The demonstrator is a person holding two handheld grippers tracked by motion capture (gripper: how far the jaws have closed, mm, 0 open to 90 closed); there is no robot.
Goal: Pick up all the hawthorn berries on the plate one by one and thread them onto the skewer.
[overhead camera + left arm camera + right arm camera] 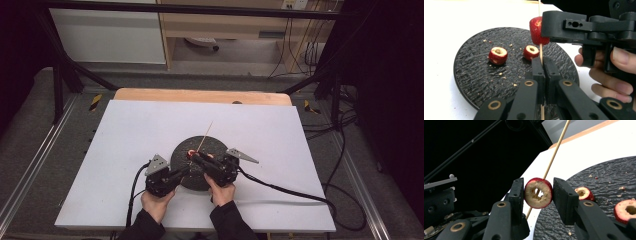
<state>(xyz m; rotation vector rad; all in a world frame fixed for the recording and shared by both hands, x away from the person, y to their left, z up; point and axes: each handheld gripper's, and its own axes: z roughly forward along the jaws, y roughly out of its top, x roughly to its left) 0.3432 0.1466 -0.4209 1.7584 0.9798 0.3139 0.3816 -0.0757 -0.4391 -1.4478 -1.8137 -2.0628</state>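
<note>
On the white table lies a round black plate [216,148]. My left gripper [543,65] is shut on the lower end of a thin wooden skewer [540,52], which rises over the plate. A cored red fruit piece [545,196] is threaded on the skewer [556,147], and my right gripper [538,193] is shut on its sides. From the left gripper view the same held fruit [535,30] sits against one black finger [559,26] of the right gripper. Two more cored red pieces [498,55] [531,52] lie on the plate [474,72]. Both grippers [186,171] [194,156] meet over the plate's near half.
Small crumbs dot the plate [604,177]. The white board [125,150] has a wooden strip [200,95] at its far edge. Black cables [280,189] trail from the grippers to the right and front. A black frame [65,70] and metal rails surround the table.
</note>
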